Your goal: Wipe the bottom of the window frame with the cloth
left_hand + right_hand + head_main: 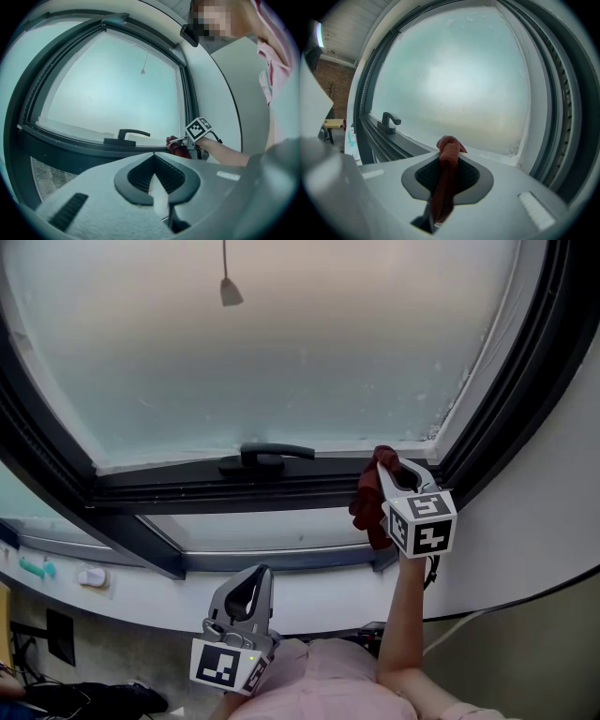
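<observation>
My right gripper (380, 463) is shut on a dark red cloth (367, 507), whose bunched end (448, 146) sticks out past the jaw tips. It is held at the right end of the window's dark bottom frame (187, 486), close to the corner with the side frame (506, 399). In the left gripper view the cloth (178, 148) and right gripper (174, 139) show touching the frame's right end. My left gripper (251, 583) hangs low below the sill, jaws together with nothing between them, apart from the window.
A black window handle (265, 457) sits mid-frame, left of the cloth. A pull cord weight (231, 292) hangs before the frosted glass. A white wall (544, 521) rises right of the window. A white sill (112, 582) below holds small teal items (36, 567).
</observation>
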`<control>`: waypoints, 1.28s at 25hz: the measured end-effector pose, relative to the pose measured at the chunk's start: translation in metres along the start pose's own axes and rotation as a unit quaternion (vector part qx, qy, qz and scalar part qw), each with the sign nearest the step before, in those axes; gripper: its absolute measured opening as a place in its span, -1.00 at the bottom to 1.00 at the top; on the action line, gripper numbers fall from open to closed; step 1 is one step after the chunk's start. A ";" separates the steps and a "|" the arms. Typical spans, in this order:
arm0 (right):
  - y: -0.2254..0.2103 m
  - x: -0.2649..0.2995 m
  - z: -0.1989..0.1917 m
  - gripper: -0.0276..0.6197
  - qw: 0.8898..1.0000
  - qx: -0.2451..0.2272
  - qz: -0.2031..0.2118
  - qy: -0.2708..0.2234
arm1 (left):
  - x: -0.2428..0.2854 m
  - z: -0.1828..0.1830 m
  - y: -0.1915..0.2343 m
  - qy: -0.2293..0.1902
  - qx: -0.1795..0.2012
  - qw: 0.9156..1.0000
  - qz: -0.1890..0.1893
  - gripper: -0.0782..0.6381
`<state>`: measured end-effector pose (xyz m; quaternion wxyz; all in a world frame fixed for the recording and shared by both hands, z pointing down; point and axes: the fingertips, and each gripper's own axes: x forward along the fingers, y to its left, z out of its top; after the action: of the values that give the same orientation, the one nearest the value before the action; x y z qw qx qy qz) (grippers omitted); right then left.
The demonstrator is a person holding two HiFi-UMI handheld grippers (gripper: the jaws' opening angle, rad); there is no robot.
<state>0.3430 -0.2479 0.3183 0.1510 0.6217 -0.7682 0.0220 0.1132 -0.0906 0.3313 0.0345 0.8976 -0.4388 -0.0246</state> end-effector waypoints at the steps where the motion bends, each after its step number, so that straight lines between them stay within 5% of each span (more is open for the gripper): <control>1: -0.002 -0.001 0.000 -0.74 1.000 0.000 -0.002 0.001 | 0.001 0.000 0.000 0.000 0.000 1.000 0.001 -0.78; 24: -0.078 -0.021 -0.020 -0.74 0.995 0.026 -0.097 0.007 | -0.003 0.004 0.012 -0.003 -0.001 1.000 0.014 -0.78; 29: -0.092 -0.025 -0.022 -0.74 0.989 -0.002 -0.144 0.021 | -0.013 0.004 0.020 -0.007 -0.004 1.000 0.027 -0.78; 32: -0.095 -0.028 -0.020 -0.74 0.980 -0.059 -0.187 0.041 | -0.022 0.004 0.026 -0.010 -0.006 0.999 0.039 -0.78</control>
<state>0.4440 -0.2387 0.3159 0.2205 0.7429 -0.6315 -0.0264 0.0788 -0.0898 0.3294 0.0361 0.8794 -0.4734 -0.0347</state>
